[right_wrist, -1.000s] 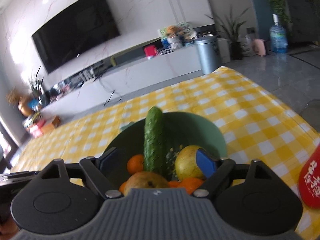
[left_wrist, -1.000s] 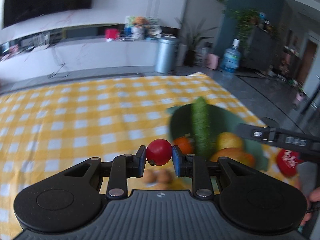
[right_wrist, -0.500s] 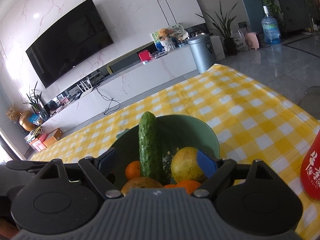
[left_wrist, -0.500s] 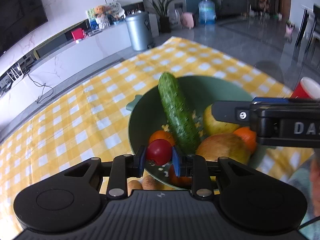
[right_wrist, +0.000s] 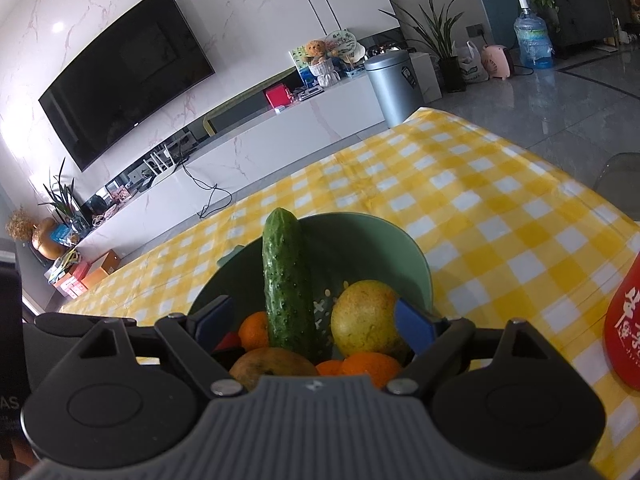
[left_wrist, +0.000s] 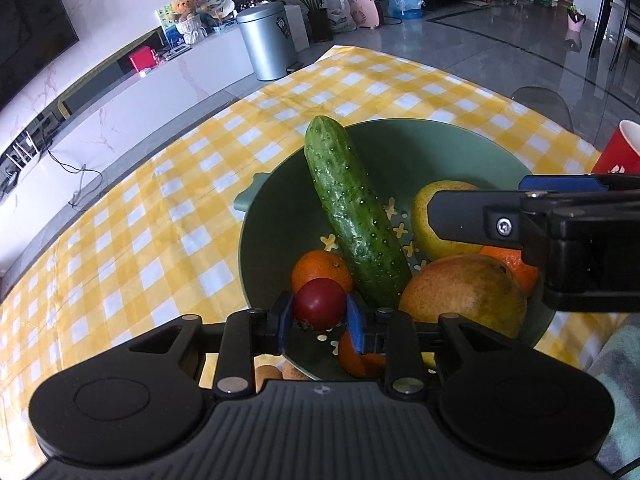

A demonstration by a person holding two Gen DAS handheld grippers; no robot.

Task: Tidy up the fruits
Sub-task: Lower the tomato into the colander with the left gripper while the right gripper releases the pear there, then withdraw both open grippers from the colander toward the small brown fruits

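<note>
A green bowl (left_wrist: 400, 124) (right_wrist: 420, 256) on the yellow checked cloth holds a cucumber (left_wrist: 352, 216) (right_wrist: 286, 280) leaning on its rim. Around the cucumber lie oranges (left_wrist: 320, 270), a mango (left_wrist: 460, 296) and a yellow-green fruit (right_wrist: 360, 316). My left gripper (left_wrist: 320, 318) hangs over the bowl's near side. A red tomato (left_wrist: 320, 308) sits between its blue pads, still touching them as the jaws are opening. My right gripper (right_wrist: 312, 318) stands open above the fruit and holds nothing. One of its fingers (left_wrist: 460, 216) reaches in from the right in the left wrist view.
A red cup (left_wrist: 616, 152) (right_wrist: 624, 332) stands on the cloth right of the bowl, near the table edge. Small brown fruits (left_wrist: 280, 372) lie on the cloth just under the left gripper. A person's sleeve (left_wrist: 616, 360) shows at the lower right.
The left gripper carried the tomato from beside the bowl to over its near side, rolling and dipping as it went. The right gripper stayed put above the fruit.
</note>
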